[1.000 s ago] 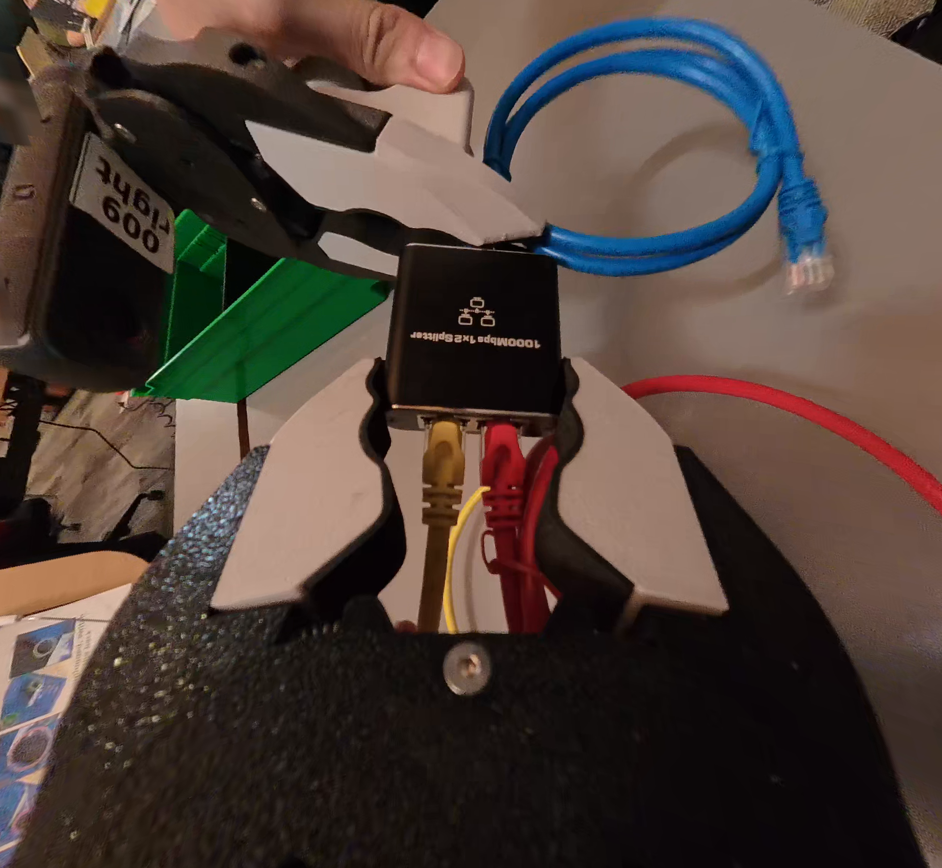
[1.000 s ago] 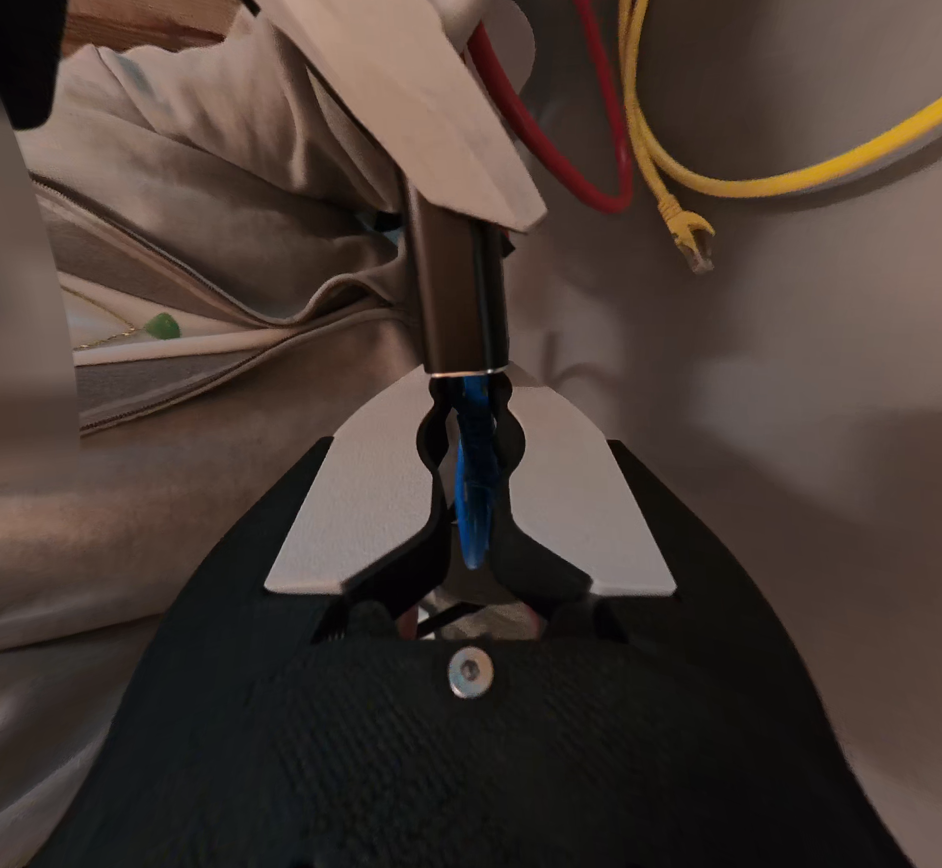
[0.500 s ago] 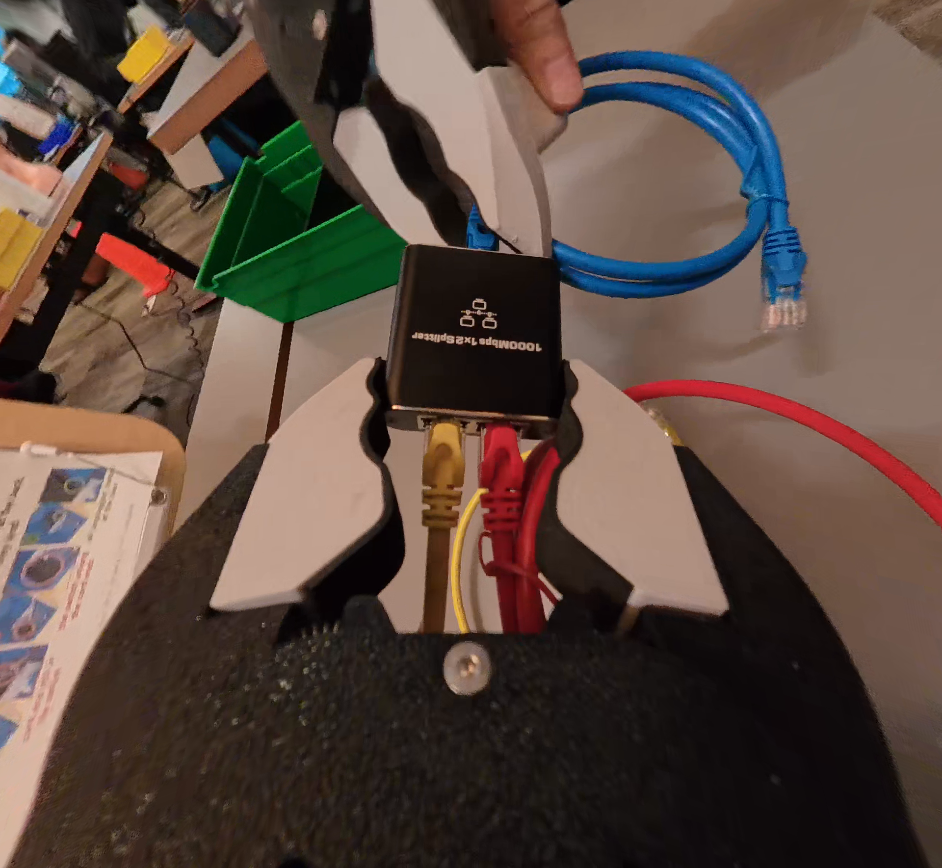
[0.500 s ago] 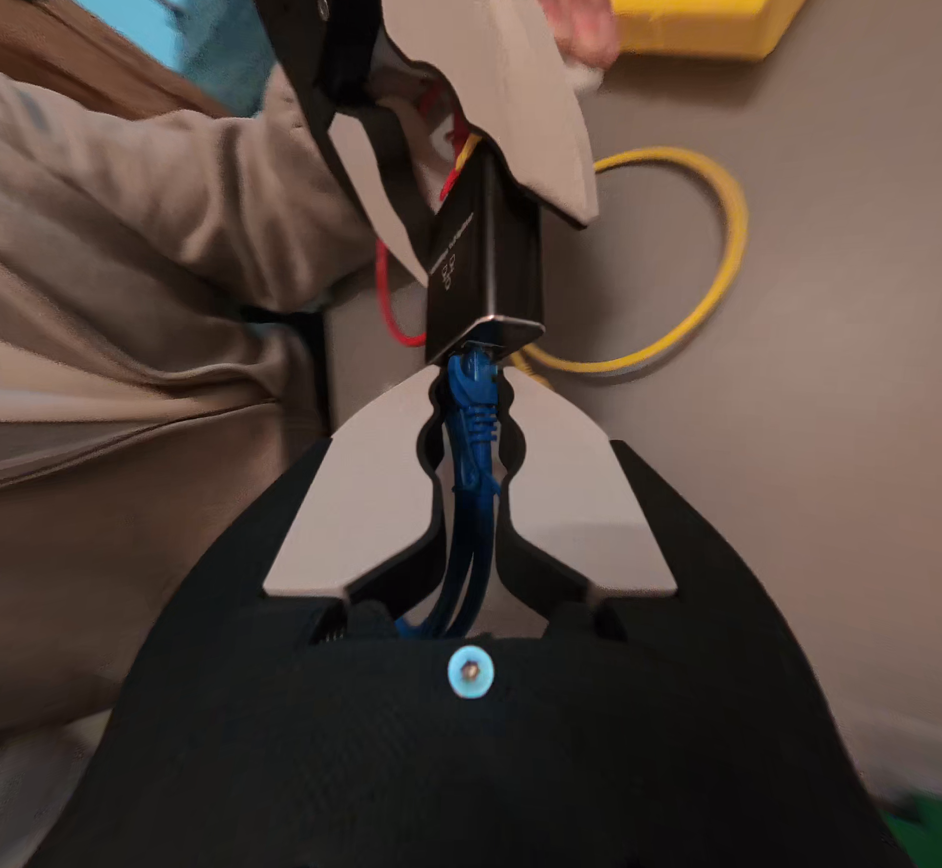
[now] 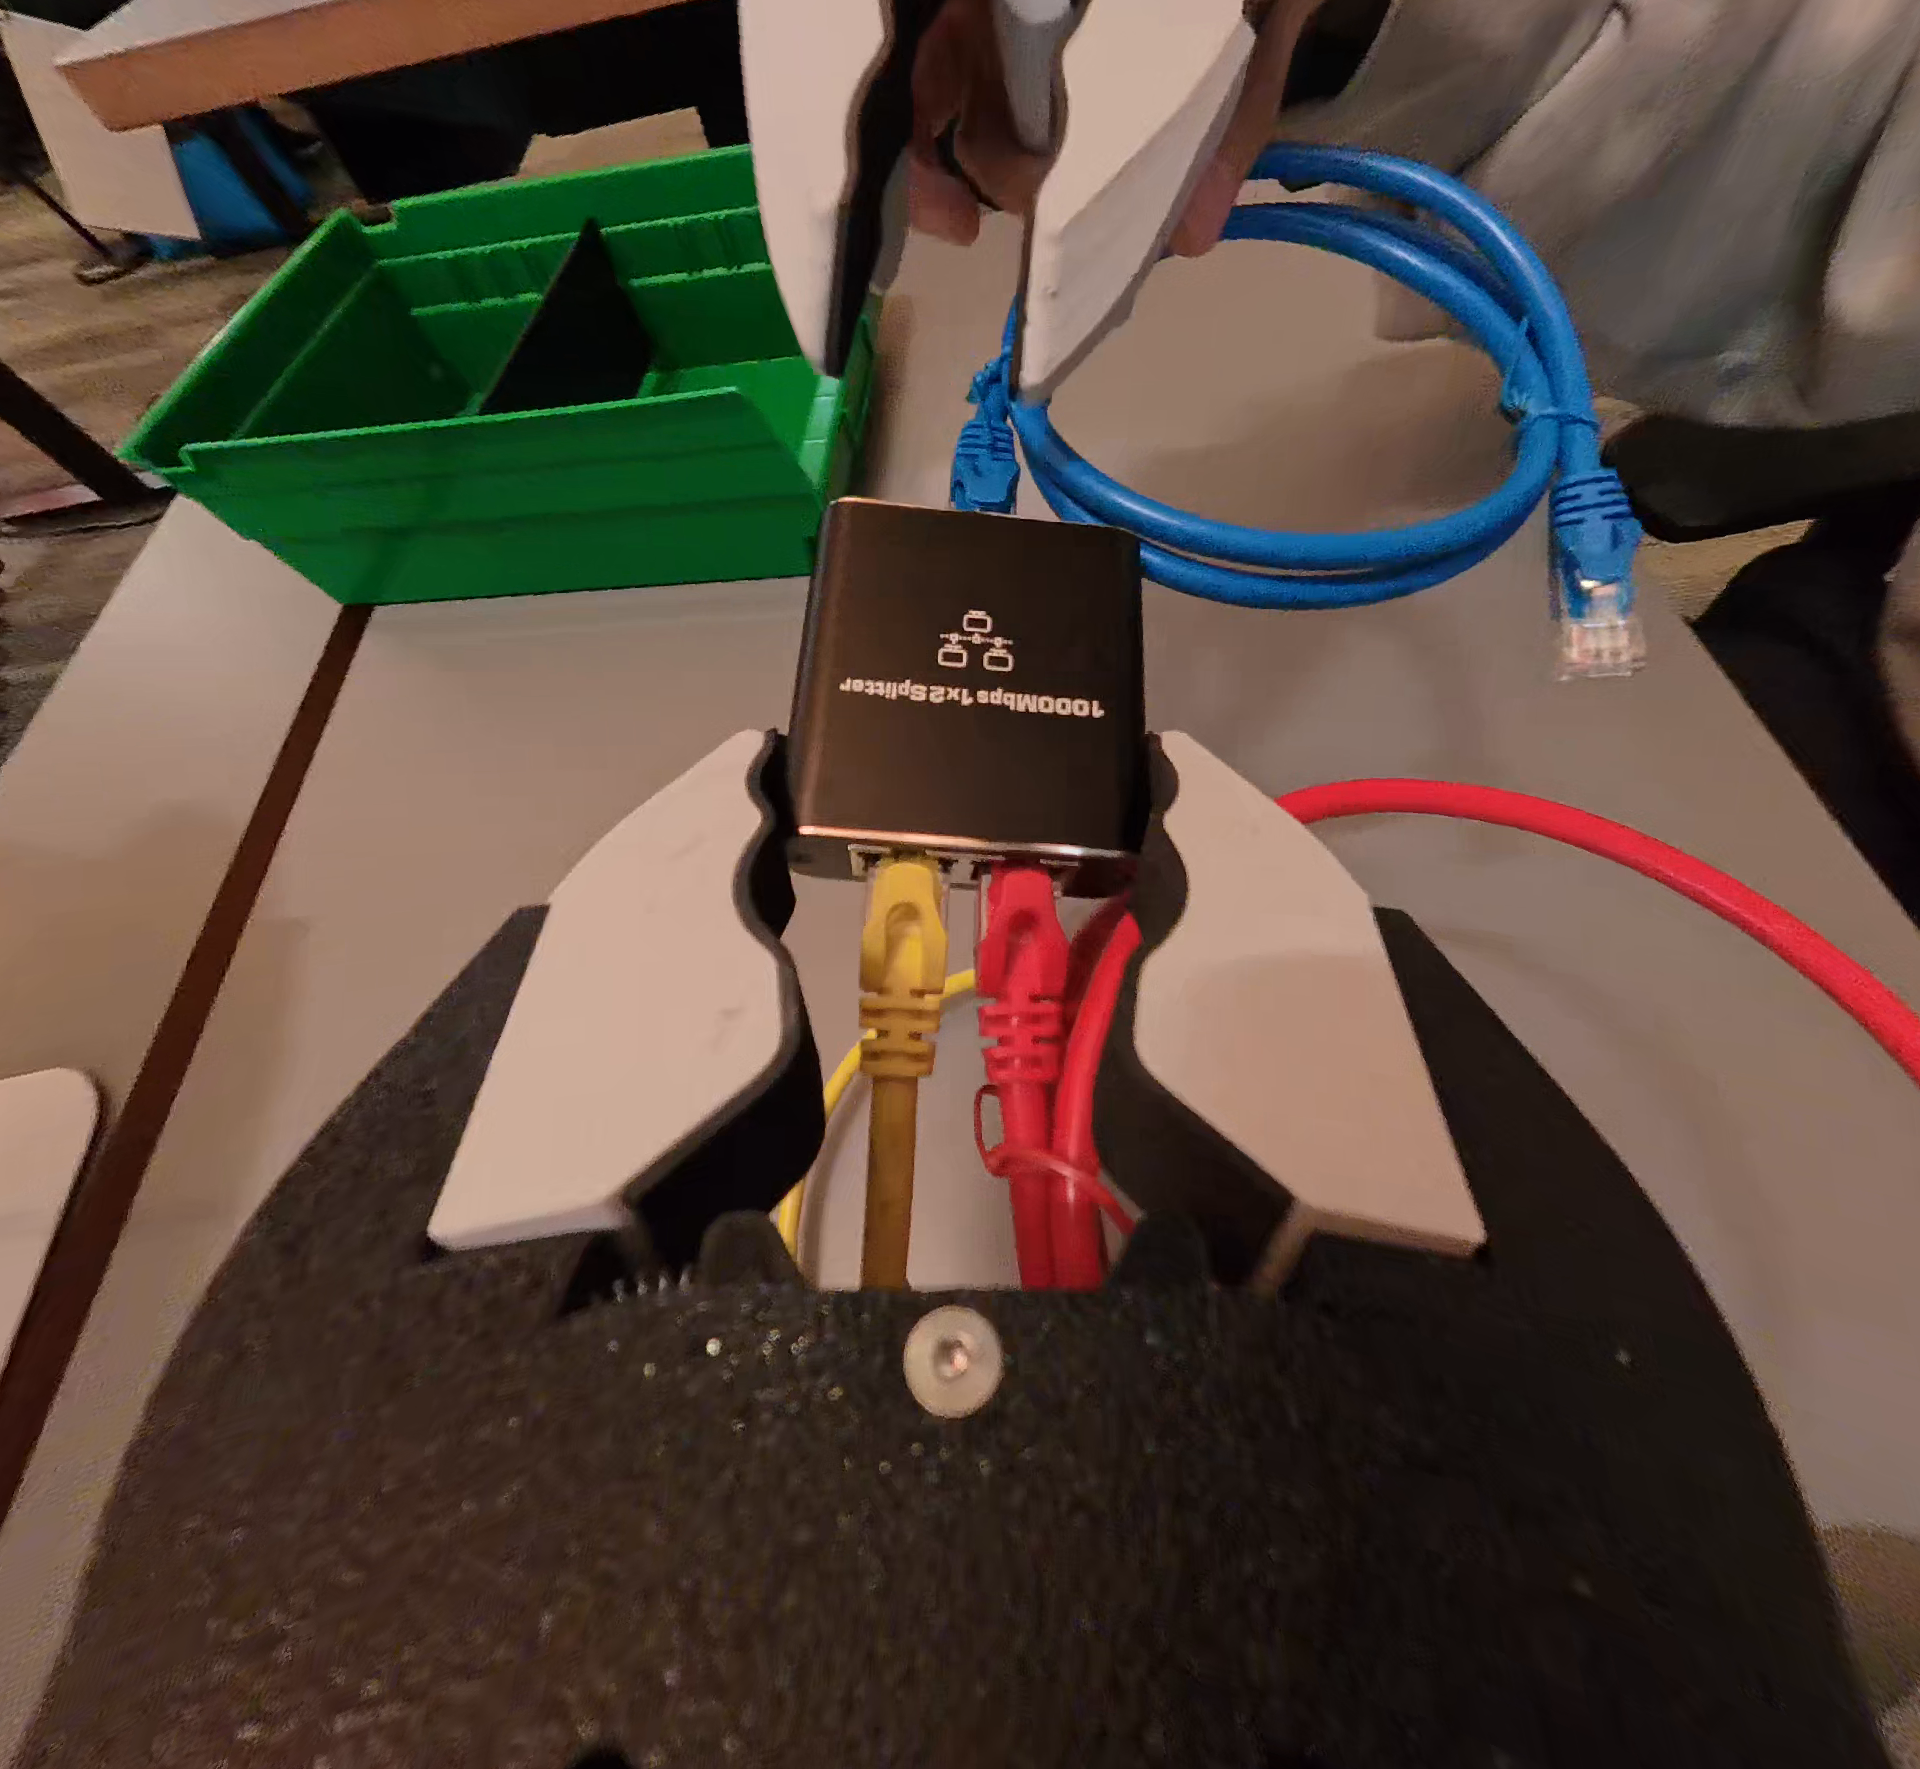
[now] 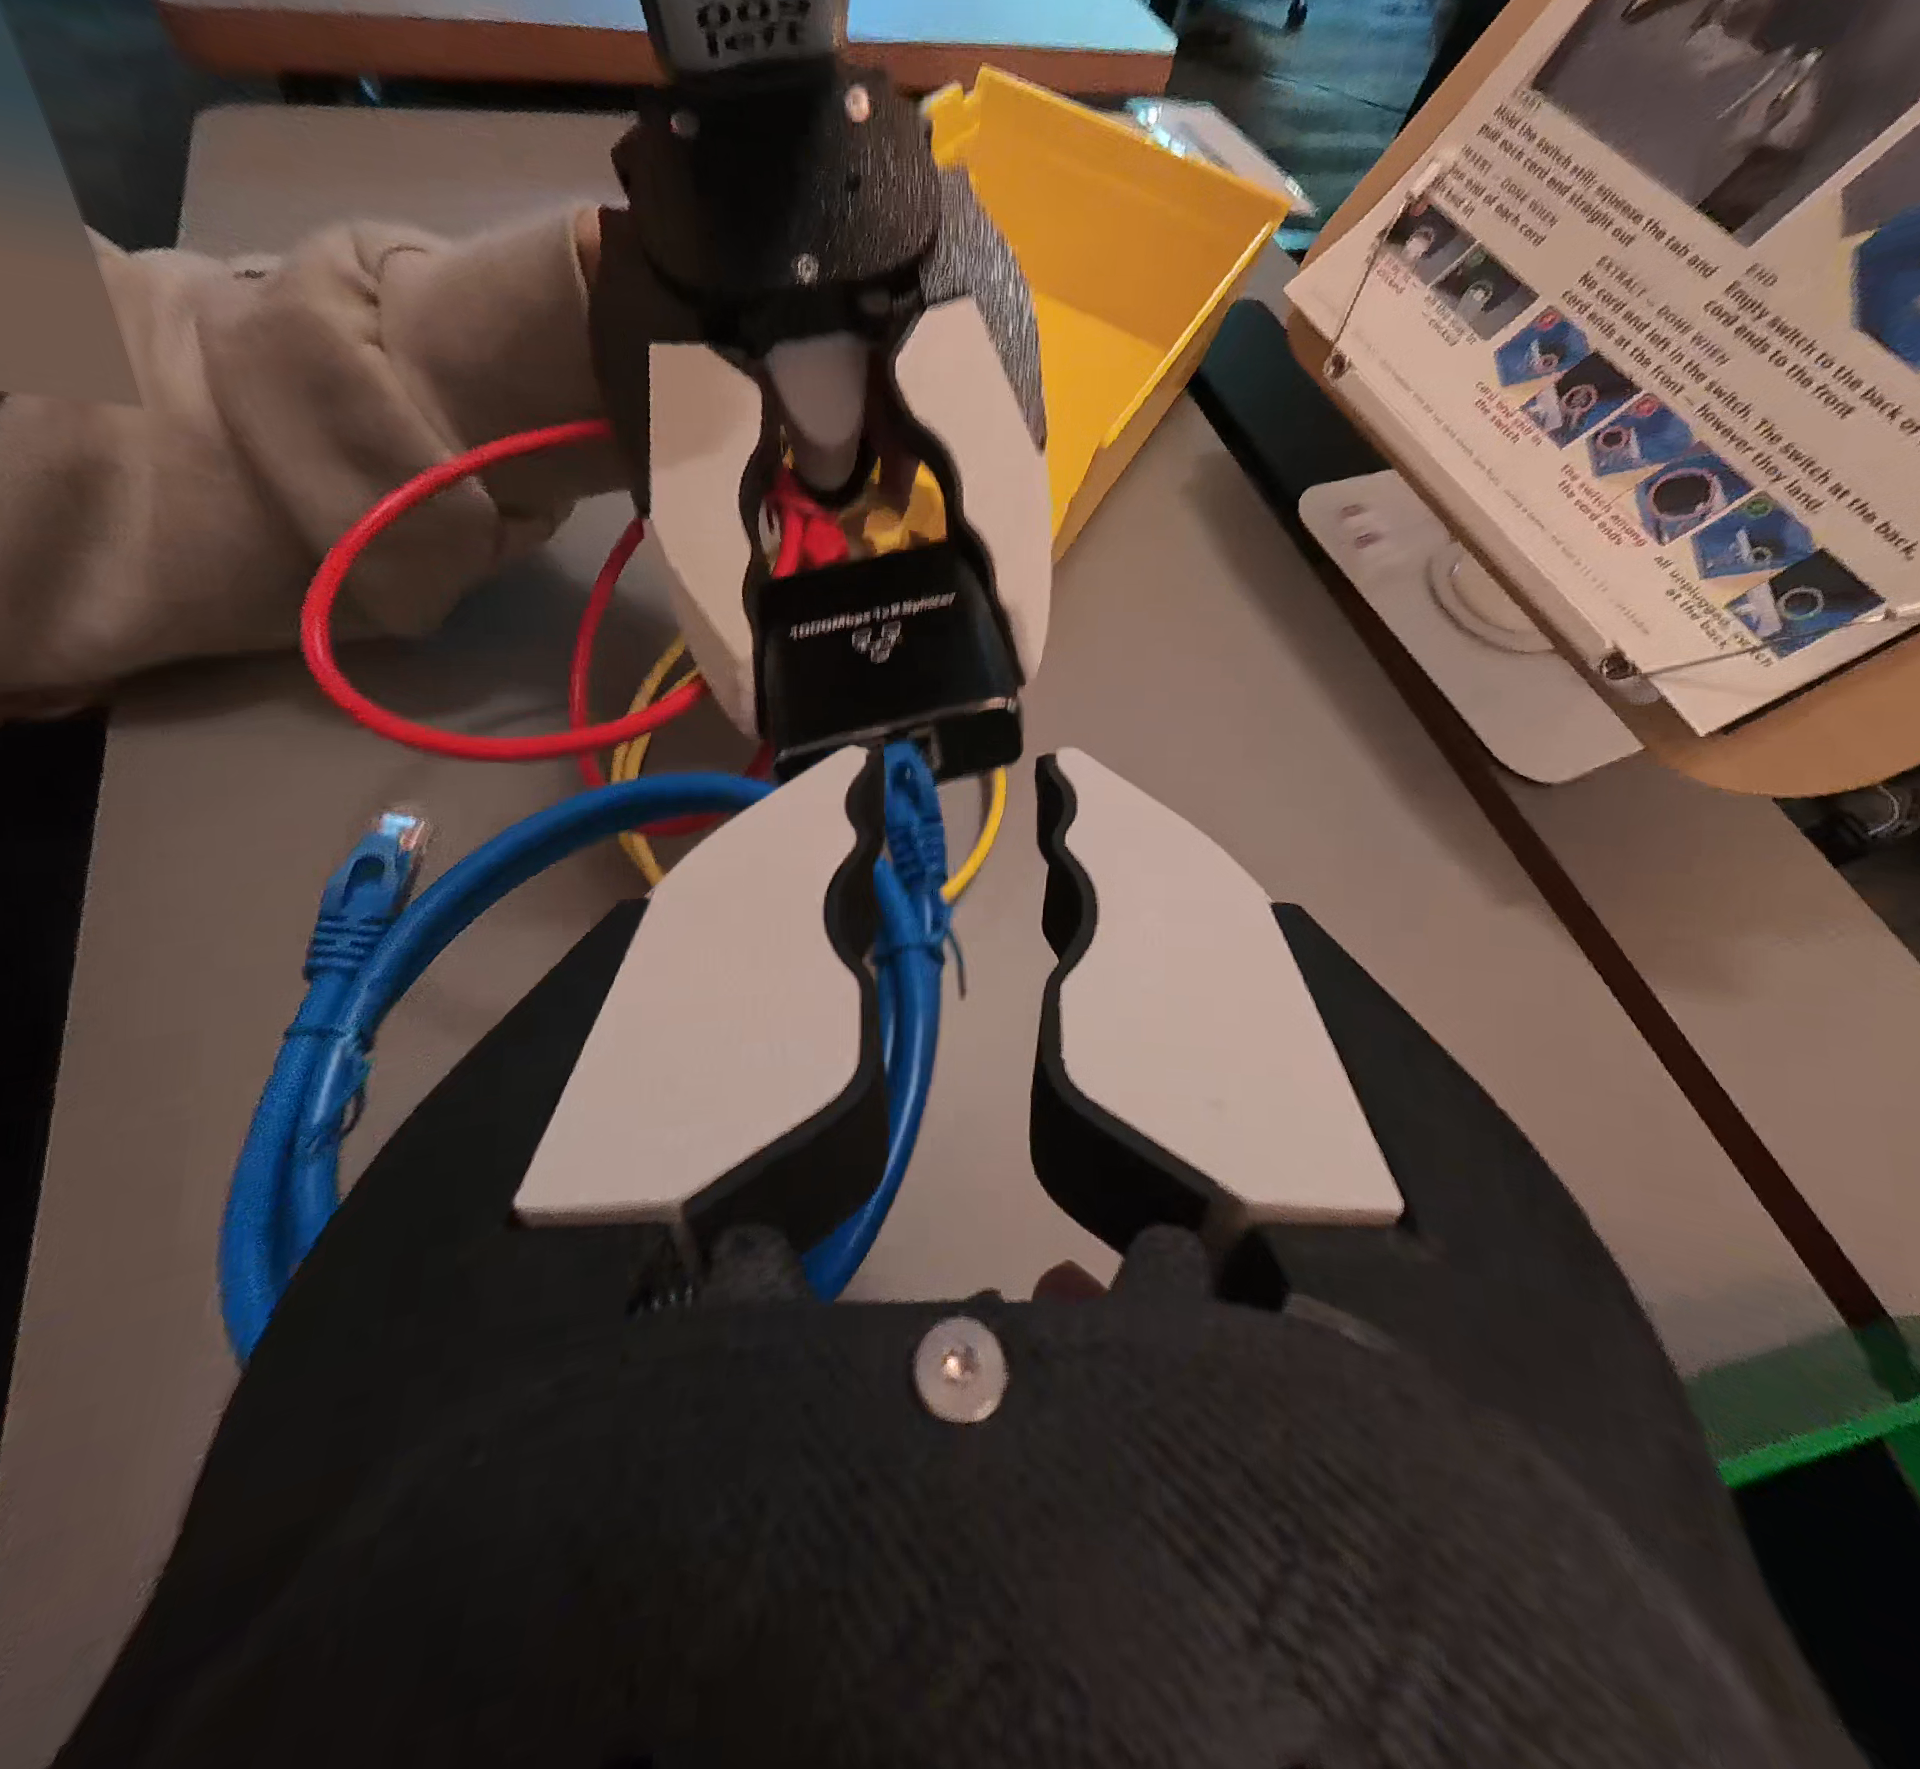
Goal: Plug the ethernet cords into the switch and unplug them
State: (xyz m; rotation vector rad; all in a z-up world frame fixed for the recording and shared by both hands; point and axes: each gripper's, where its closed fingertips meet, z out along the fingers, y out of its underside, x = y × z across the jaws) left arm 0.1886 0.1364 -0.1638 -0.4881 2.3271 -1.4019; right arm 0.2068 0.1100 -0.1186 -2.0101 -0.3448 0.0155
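Observation:
My left gripper (image 5: 961, 753) is shut on the black switch (image 5: 966, 680), holding it by its sides just above the grey table (image 5: 520, 732). A yellow cord (image 5: 904, 950) and a red cord (image 5: 1023, 961) are plugged into its near ports. The blue cord (image 5: 1351, 472) has one plug (image 6: 914, 815) at the switch's (image 6: 883, 659) far port, and its other end (image 6: 374, 878) lies free. My right gripper (image 6: 951, 763) is open, with the blue plug between its fingers, close to the left one. It also shows in the left wrist view (image 5: 930, 374), above the switch.
A green bin (image 5: 468, 431) stands on the table behind the switch. A yellow bin (image 6: 1122, 265) stands behind the left gripper (image 6: 883, 680). An instruction sheet on a clipboard stand (image 6: 1662, 317) is at the right. Red (image 6: 416, 576) and yellow (image 6: 977, 846) cord loops lie on the table. A person's sleeve (image 6: 260, 472) is at the left. My hands' fingertips stand some 6 cm from each other.
My right gripper was shut on the blue plug at the switch and has now opened and drawn back a little. The left gripper still holds the switch, now turned level over the table.

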